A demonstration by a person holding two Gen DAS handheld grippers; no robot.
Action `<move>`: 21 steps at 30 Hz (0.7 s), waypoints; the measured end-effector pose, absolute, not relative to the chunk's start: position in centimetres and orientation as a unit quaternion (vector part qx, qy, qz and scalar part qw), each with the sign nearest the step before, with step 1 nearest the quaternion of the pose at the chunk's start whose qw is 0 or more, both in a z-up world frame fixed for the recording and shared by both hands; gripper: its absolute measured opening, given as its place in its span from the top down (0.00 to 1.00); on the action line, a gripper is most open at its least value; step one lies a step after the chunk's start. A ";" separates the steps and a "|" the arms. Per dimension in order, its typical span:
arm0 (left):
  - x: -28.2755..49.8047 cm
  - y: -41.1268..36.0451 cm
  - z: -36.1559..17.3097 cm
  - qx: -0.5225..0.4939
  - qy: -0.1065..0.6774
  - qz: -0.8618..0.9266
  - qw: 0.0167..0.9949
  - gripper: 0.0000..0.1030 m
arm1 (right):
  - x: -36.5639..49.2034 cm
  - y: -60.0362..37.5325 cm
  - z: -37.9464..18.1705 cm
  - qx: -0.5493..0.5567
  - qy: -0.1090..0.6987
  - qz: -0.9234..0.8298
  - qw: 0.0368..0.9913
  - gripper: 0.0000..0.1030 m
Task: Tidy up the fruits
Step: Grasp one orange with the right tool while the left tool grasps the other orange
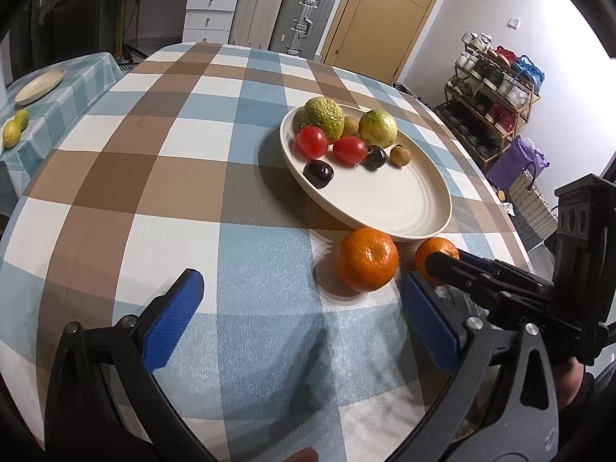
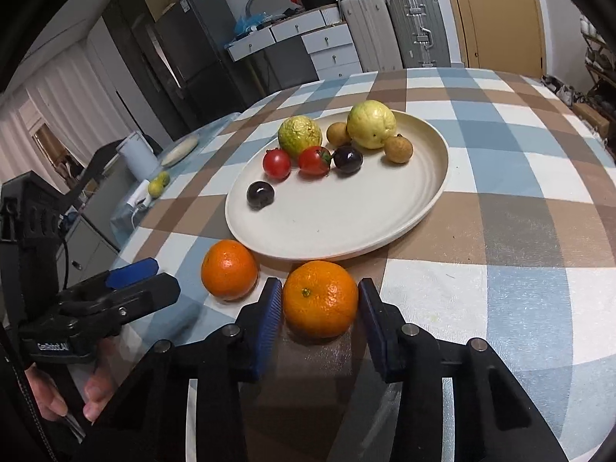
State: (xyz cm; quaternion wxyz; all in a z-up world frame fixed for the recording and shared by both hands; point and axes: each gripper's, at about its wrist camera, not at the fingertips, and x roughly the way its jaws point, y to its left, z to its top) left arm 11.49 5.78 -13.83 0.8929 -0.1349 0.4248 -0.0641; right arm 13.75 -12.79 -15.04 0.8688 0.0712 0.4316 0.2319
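A cream plate [image 1: 404, 208] [image 2: 346, 227] on the checked table holds two green guavas, two red tomatoes, two dark plums and two brown longans. Two oranges lie on the cloth by the plate's near rim. My right gripper [image 2: 318, 308] has its blue pads against both sides of one orange [image 2: 320, 299] [image 1: 433, 256], which rests on the table. My left gripper [image 1: 304, 308] is open and empty, just short of the other orange [image 1: 367, 260] [image 2: 230, 269].
A second table at the left carries an empty plate [image 1: 40, 84] and two small yellow-green fruits [image 1: 15, 127]. Suitcases, drawers and a door stand behind the table. A shoe rack [image 1: 496, 100] and bags stand at the right.
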 end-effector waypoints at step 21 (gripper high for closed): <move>14.0 3.4 -13.7 -0.130 0.443 -0.096 0.882 0.01 | 12.5 -17.1 -13.0 0.105 0.383 0.222 0.891 0.60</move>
